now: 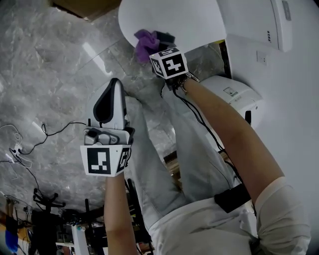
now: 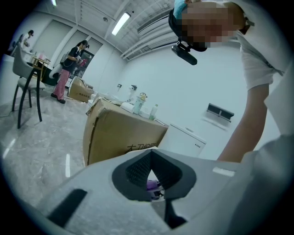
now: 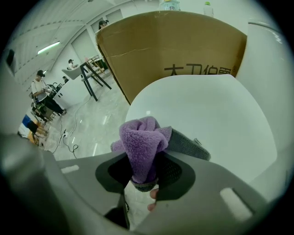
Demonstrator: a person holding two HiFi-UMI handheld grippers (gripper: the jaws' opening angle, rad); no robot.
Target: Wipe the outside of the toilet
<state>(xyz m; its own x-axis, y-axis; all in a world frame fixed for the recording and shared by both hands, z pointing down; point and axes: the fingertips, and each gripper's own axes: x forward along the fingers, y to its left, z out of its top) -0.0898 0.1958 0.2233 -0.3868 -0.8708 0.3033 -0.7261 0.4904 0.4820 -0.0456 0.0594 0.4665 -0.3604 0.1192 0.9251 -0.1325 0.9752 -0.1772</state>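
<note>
Right gripper [image 3: 144, 161] pinches fuzzy purple cloth [image 3: 141, 137] by smooth white toilet lid's [image 3: 216, 119] rounded edge; left gripper [image 2: 150, 166] closed, empty, above open marble floor [image 1: 50, 74].

1. The toilet [image 1: 169, 20] is cut off by the head view's top edge.
2. Only a corner of the cardboard box [image 1: 84, 7] is shown there.
3. The lower end of the cloth [image 3: 142, 142] is hidden between the jaws of the right gripper [image 3: 144, 179].
4. The print [image 3: 197, 71] on the cardboard box is partly covered by the toilet.
</note>
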